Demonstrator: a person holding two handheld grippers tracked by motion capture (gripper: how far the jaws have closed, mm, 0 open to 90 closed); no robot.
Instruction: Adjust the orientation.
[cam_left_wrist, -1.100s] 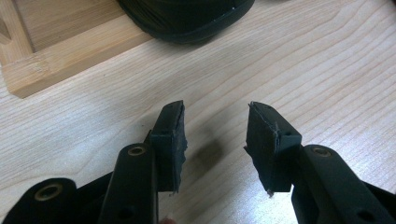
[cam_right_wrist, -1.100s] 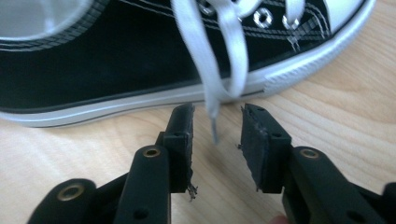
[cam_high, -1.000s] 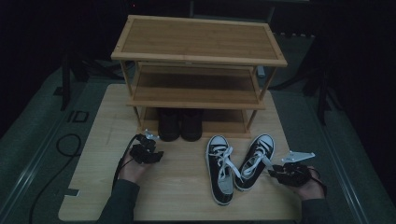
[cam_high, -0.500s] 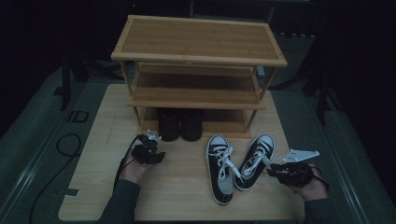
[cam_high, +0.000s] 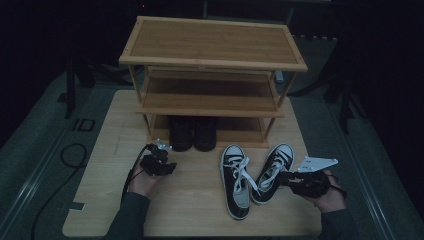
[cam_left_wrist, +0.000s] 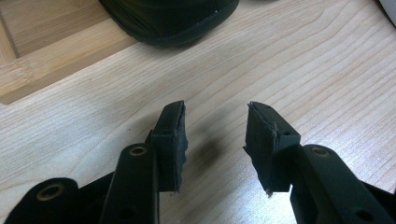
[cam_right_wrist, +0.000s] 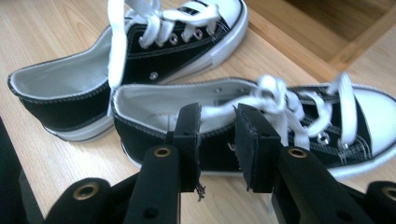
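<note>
Two black-and-white sneakers lie on the wooden board, the left one (cam_high: 235, 182) and the right one (cam_high: 272, 167). My right gripper (cam_high: 284, 177) hovers at the right sneaker's heel side. In the right gripper view its jaws (cam_right_wrist: 217, 112) stand apart, and that sneaker's (cam_right_wrist: 327, 130) side wall and a white lace show behind the gap. The pads press on nothing I can see. The other sneaker (cam_right_wrist: 154, 65) lies beyond. My left gripper (cam_high: 160, 152) rests low over the board, open and empty (cam_left_wrist: 215, 109), pointing at a pair of black shoes (cam_high: 192, 132).
A three-shelf bamboo shoe rack (cam_high: 212, 47) stands at the back of the board, with the black shoes (cam_left_wrist: 173, 18) on its bottom shelf. The rack's base rail (cam_left_wrist: 46, 60) lies just ahead of the left gripper. A cable (cam_high: 70, 155) loops on the floor at left.
My right gripper has risen slightly and edged left toward the right sneaker. Both sneakers lie where they were. The left gripper has stayed put.
</note>
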